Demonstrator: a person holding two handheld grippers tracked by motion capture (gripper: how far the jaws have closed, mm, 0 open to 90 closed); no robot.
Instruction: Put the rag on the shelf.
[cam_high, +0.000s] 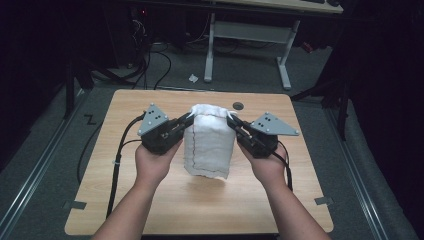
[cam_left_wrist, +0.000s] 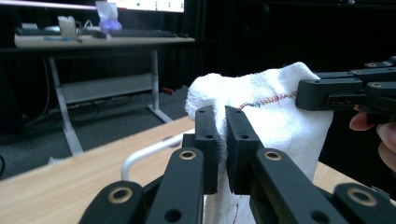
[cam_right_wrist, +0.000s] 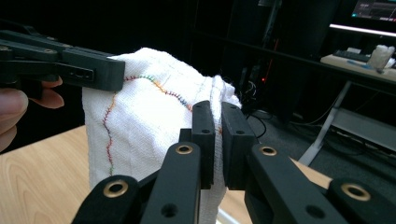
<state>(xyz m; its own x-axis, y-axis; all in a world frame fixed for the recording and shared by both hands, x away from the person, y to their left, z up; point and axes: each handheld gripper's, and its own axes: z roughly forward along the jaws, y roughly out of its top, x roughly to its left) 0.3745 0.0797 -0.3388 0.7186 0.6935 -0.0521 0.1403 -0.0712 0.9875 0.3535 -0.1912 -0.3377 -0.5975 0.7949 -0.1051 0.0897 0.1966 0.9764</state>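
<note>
A white cloth (cam_high: 209, 140) with coloured stitching along its hem hangs above the wooden table (cam_high: 150, 200), held up by its two top corners. My left gripper (cam_high: 189, 118) is shut on the cloth's left top corner; in the left gripper view (cam_left_wrist: 222, 122) the fabric (cam_left_wrist: 275, 121) is pinched between the black jaws. My right gripper (cam_high: 231, 119) is shut on the right top corner, and the right gripper view (cam_right_wrist: 217, 120) has the cloth (cam_right_wrist: 140, 126) squeezed between its jaws. Each gripper view also shows the other gripper clamped on the far corner.
The table has a small dark round hole (cam_high: 238, 105) near its far edge. Beyond it stands a white-legged desk (cam_high: 250, 37) with cables on the grey floor. Dark surroundings flank both sides.
</note>
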